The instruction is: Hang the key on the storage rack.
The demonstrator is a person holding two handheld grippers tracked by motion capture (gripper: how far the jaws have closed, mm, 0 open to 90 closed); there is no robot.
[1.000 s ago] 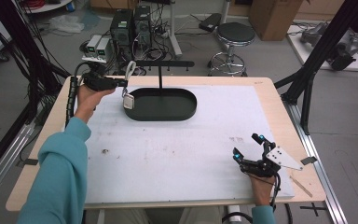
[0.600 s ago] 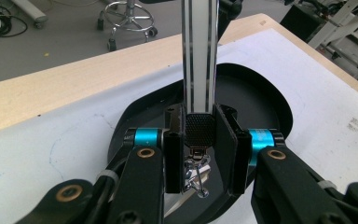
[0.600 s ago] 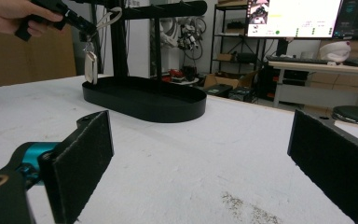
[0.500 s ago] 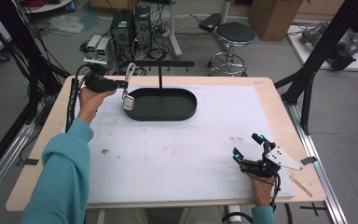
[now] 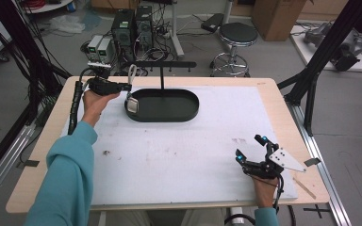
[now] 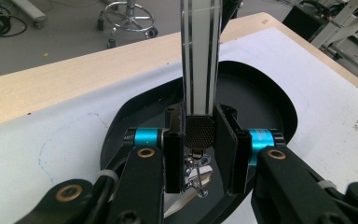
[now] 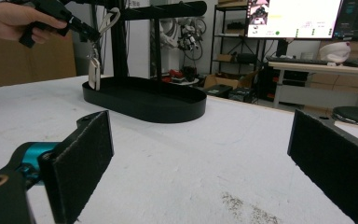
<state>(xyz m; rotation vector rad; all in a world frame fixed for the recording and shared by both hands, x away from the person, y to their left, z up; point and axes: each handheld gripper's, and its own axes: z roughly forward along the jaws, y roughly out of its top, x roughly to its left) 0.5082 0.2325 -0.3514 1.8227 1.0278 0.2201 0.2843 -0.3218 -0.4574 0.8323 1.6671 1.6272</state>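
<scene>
A grey-and-white lanyard strap (image 6: 199, 56) with a black clasp, a metal clip and a small white tag (image 5: 132, 104) hangs from my left gripper (image 5: 125, 87), which is shut on the clasp (image 6: 199, 133). The tag dangles over the left end of a black oval tray (image 5: 191, 112) that carries a T-shaped hanger bar (image 5: 160, 63). The strap's loop (image 5: 132, 73) rises beside the bar's left end. My right gripper (image 5: 251, 146) rests on the white mat at the front right, wide open and holding nothing. In the right gripper view (image 7: 200, 168) the tray (image 7: 177, 109) and the hanging tag (image 7: 93, 70) stand far ahead.
A white mat (image 5: 179, 155) covers most of the wooden table (image 5: 268, 84). Black frame posts (image 5: 311, 80) stand at the right edge and cables at the left. Beyond the far edge are a stool (image 5: 238, 35) and computer boxes (image 5: 132, 23).
</scene>
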